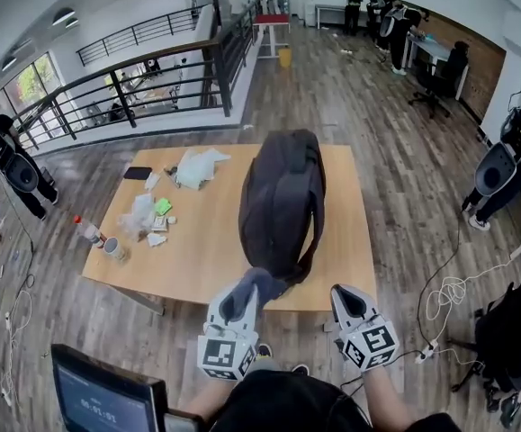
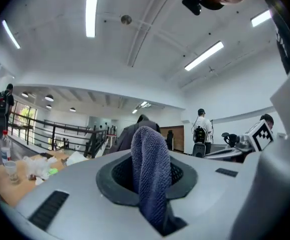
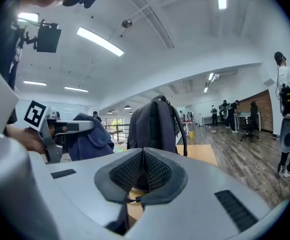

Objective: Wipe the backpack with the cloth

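Observation:
A dark grey backpack (image 1: 282,201) stands upright on the wooden table (image 1: 206,259), straps toward me; it also rises ahead in the right gripper view (image 3: 155,124) and peeks over the cloth in the left gripper view (image 2: 140,120). My left gripper (image 1: 242,300) is raised at the table's near edge, shut on a blue-grey cloth (image 2: 151,176) that drapes over its jaws (image 1: 258,286). The same gripper and cloth (image 3: 87,136) show at the left of the right gripper view. My right gripper (image 1: 348,302) is beside it, shut with nothing between its pads (image 3: 142,171).
At the table's left end lie crumpled plastic bags (image 1: 197,166), a phone (image 1: 138,173), a green item (image 1: 163,207), a cup (image 1: 113,247) and a bottle (image 1: 87,230). A laptop screen (image 1: 107,394) sits at lower left. A railing (image 1: 152,84) runs behind; people stand around the room.

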Demonstrator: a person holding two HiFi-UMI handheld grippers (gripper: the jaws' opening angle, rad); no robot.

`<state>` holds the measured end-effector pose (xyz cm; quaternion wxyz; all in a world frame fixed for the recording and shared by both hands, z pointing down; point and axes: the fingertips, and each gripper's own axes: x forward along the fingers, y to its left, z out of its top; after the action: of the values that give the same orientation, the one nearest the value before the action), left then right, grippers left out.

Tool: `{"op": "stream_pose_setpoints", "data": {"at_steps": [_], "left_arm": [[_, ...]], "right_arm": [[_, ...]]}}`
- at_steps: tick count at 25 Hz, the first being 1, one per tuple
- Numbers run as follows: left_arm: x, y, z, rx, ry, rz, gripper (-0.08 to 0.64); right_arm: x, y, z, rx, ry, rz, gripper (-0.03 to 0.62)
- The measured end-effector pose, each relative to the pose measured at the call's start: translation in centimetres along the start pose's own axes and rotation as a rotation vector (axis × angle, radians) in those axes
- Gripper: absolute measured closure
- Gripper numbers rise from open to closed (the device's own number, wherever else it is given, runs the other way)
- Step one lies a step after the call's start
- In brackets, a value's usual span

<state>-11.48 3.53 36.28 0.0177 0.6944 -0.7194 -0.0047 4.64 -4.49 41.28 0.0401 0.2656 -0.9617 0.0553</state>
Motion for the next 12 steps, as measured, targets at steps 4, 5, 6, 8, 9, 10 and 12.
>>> {"op": "stream_pose_setpoints", "data": {"at_steps": [4, 5, 6, 8, 9, 10, 12], "left_arm": [[-0.9, -2.3, 1.9, 0.033, -0.034, -0.046, 0.492], [-0.8, -2.7, 2.0, 0.035, -0.036, -0.059, 0.492], [-0.7, -2.8, 2.2, 0.035, -0.040, -0.067, 0.492], [-0.7, -2.9, 2.6, 0.030, -0.048, -0.070, 0.492], [-0.8, -3.0, 2.6, 0.026, -0.050, -0.072, 0.492], [-0.7, -3.1, 2.7, 0.022, -0.051, -0.075, 0.492], [-0.7, -3.2, 2.8, 0.013, -0.053, -0.080, 0.492]], "right_arm": [[0.3, 1.6, 1.1, -0.013, -0.050, 0.044, 0.578], [0.4, 1.9, 1.4, -0.020, -0.055, 0.052, 0.578], [0.6, 2.2, 1.6, -0.026, -0.059, 0.060, 0.578], [0.7, 2.7, 1.9, -0.036, -0.059, 0.072, 0.578], [0.6, 2.9, 2.0, -0.040, -0.057, 0.074, 0.578], [0.5, 2.9, 2.0, -0.043, -0.054, 0.073, 0.578], [0.5, 3.0, 2.1, -0.046, -0.048, 0.073, 0.578]]}}
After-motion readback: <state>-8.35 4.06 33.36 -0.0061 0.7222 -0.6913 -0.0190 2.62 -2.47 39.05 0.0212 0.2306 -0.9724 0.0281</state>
